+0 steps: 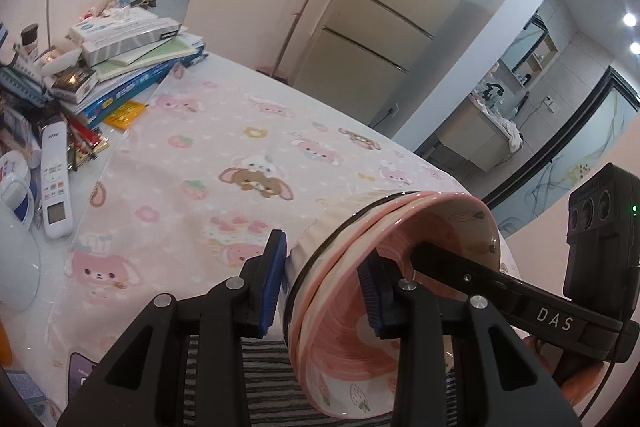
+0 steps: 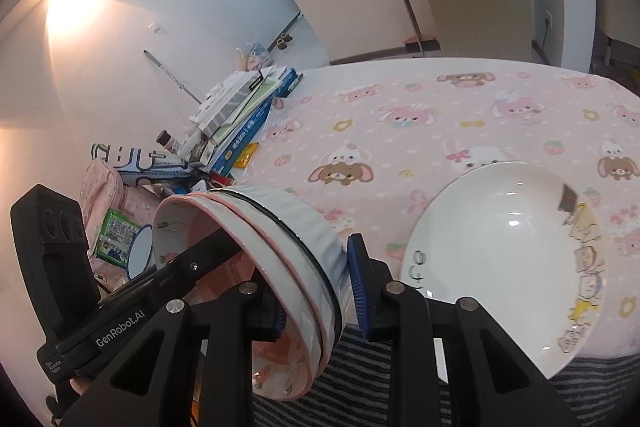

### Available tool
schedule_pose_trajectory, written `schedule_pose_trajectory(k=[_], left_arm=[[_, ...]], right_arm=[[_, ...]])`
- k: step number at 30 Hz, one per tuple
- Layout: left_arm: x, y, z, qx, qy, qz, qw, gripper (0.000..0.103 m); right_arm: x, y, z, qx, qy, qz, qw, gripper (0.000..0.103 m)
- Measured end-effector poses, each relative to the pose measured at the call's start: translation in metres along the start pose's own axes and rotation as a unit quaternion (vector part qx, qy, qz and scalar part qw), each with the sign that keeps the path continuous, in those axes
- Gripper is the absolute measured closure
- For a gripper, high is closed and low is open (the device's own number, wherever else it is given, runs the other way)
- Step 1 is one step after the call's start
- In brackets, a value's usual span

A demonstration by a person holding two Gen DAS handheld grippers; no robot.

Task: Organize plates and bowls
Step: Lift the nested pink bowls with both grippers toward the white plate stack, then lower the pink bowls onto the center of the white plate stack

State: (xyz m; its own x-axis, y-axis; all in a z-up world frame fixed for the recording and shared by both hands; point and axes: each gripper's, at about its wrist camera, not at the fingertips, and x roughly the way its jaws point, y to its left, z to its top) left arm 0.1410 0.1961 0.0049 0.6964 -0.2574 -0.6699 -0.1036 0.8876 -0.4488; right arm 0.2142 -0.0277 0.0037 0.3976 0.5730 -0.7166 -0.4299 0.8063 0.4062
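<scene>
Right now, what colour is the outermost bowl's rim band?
Black, circling the white ribbed outermost bowl; clearest in the right wrist view.

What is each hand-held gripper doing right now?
Left hand-held gripper: closed on the stacked bowls.
Right hand-held gripper: closed on the same stacked bowls.

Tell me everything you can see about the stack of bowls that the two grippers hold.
The stack of bowls is a few nested bowls that look ceramic: pink-rimmed ones with strawberry prints and pink inside, set in a white ribbed bowl with a dark rim line. It is tipped on its side, above the pink cloth. The left gripper and the right gripper each clamp its wall from opposite sides, one finger inside and one outside.
</scene>
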Motion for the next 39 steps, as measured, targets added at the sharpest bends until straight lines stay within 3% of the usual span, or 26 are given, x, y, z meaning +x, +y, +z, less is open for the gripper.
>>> schedule_pose_trajectory(k=[9,21,39], left_arm=[[0.024,-0.059,-0.009,0.039,0.018,-0.014,0.999,0.07],[0.062,-0.113,-0.027,0.072,0.065,-0.022,0.995,0.069],[0.104,-0.131,-0.04,0.082,0.116,-0.006,0.9898,0.067]], right_arm=[[-0.039,-0.048,-0.006,0.024,-0.019,-0.039,0.999,0.074],[-0.058,-0.116,-0.023,0.084,-0.026,-0.042,0.995,0.074],[-0.039,-0.159,-0.032,0.118,-0.005,-0.046,0.992,0.074]])
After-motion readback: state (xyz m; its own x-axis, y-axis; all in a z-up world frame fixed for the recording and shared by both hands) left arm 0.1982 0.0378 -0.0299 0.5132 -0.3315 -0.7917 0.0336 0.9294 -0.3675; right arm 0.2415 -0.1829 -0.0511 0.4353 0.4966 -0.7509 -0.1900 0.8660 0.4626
